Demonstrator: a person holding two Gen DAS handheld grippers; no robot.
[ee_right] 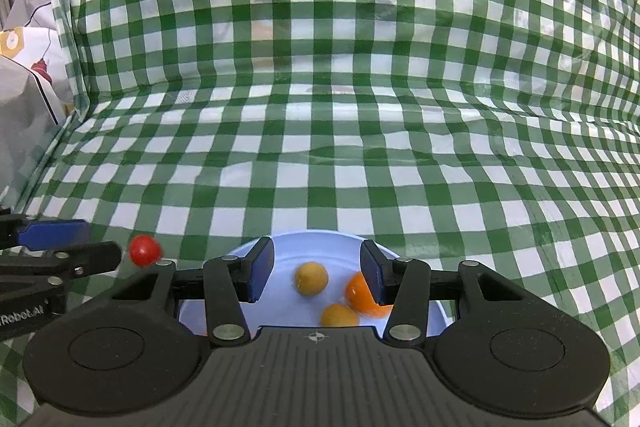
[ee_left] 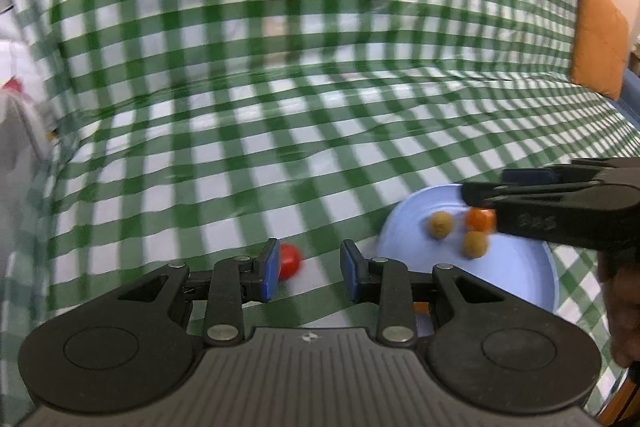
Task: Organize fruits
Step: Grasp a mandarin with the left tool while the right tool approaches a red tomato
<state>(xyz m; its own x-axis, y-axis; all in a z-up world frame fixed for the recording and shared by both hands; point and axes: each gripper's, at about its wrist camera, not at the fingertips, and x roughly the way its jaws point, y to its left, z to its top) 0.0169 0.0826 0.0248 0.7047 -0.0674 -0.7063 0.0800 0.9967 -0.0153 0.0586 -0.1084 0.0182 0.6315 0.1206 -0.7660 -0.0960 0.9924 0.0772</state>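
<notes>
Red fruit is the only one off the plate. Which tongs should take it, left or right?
Left. The left tongs are open and empty with the red fruit right at their tips on the checked cloth. The right tongs, also empty, hang over the blue plate, away from it.

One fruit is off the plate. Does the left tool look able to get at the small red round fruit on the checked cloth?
Probably yes: the small red round fruit lies bare on the cloth just past the open left tool, nothing between them.
</notes>
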